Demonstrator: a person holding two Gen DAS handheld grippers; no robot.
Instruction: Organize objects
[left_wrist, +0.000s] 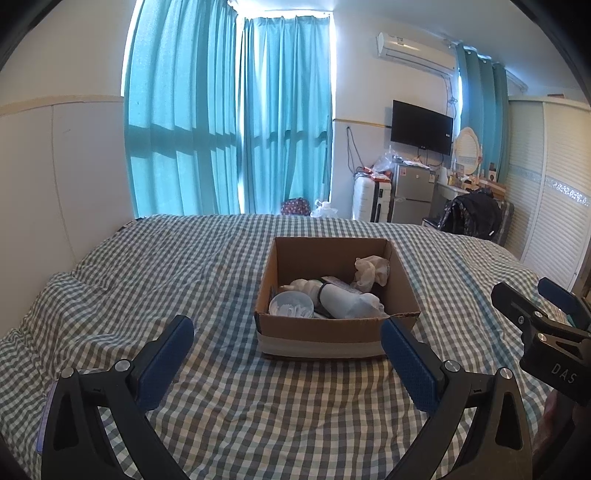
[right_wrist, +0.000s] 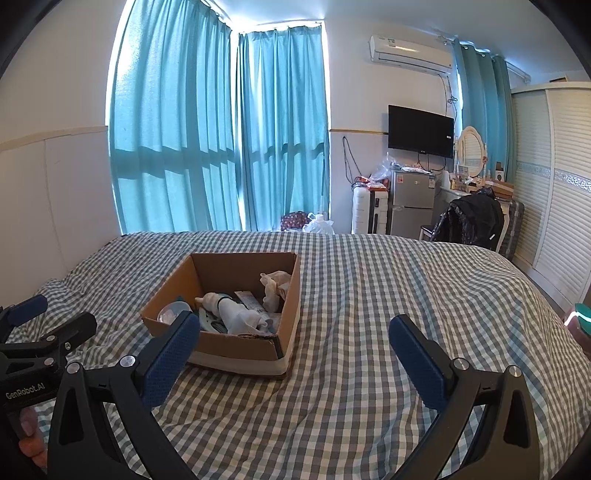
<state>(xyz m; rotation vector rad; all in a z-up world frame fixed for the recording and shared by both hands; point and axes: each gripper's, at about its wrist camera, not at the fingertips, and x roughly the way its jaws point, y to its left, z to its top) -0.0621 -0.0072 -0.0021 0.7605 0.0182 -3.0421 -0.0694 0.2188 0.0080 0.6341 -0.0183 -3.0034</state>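
Left gripper (left_wrist: 287, 334), right gripper (right_wrist: 294, 334): both released, empty, hovering over bed (left_wrist: 207, 258). Box (left_wrist: 325, 328) centred, items gathered inside for tidying.

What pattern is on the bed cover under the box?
A grey-green and white check on the bed cover, clearest in the right wrist view.

1. A bed (left_wrist: 184, 266) spread with a rumpled grey-and-white checked cover carries everything.
2. An open cardboard box (left_wrist: 332, 328) stands directly on the cover, near the middle.
3. At the right-wrist view's far right edge, a teal-and-pink object (right_wrist: 580, 321), possibly resting on the bed, is mostly cut off.
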